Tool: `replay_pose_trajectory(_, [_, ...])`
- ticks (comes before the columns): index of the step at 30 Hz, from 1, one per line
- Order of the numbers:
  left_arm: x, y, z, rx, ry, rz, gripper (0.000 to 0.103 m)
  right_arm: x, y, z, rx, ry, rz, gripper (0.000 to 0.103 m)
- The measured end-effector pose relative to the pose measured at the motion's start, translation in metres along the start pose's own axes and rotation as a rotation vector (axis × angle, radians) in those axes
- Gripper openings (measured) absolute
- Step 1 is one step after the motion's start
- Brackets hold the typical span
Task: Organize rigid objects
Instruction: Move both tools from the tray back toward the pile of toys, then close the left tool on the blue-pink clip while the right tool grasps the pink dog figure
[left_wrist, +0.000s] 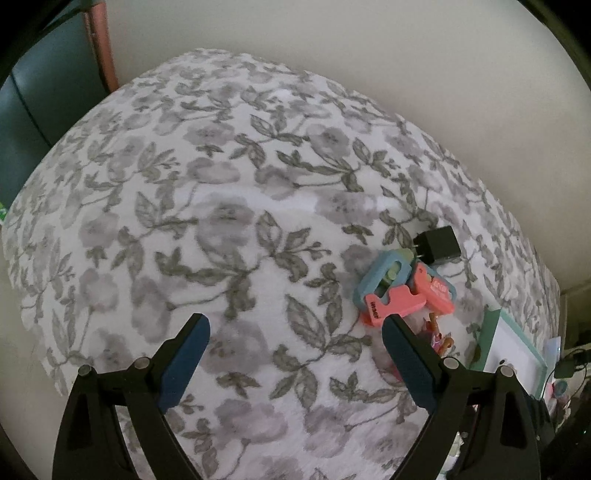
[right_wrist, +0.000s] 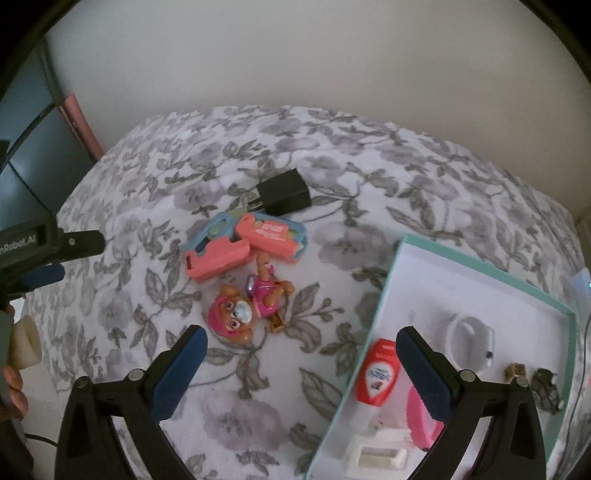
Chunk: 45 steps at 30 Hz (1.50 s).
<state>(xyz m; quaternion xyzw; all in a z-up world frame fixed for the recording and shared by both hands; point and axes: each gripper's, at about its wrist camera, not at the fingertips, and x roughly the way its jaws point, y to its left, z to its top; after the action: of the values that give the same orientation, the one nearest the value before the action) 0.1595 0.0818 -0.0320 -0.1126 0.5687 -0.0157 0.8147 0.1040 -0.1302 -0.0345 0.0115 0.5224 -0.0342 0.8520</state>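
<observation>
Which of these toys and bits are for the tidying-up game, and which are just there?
For the tidying:
puppy toy
pink and blue clips
black charger plug
green box, already holding a red tube, a white band and a pink strap

Just there:
flowery blanket
wall

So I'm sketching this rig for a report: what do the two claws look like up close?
Each claw, left and right, has two black plastic fingers with triangular cutouts, silver pivot screws and textured dark blue pads. From the right wrist view, the left claw's body shows white lettering ending "nRobot.AI".
</observation>
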Motion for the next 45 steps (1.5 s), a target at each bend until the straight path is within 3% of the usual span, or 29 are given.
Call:
replay_pose_trajectory(16, [0.049, -0.023, 0.011, 0.052, 0.099, -0.001, 0.095, 0.061, 0.020, 0.005, -0.048, 0.070, 0.052, 0.103])
replay_pose_trajectory(33, [0.072, -0.045, 0.018, 0.099, 0.129, -0.015, 0.095, 0.078, 0.014, 0.008, -0.046, 0.061, 0.049, 0.103])
replay_pose_trajectory(45, [0.088, -0.082, 0.014, 0.236, 0.146, -0.053, 0.095, 0.072, -0.002, 0.012, 0.000, 0.039, 0.046, 0.082])
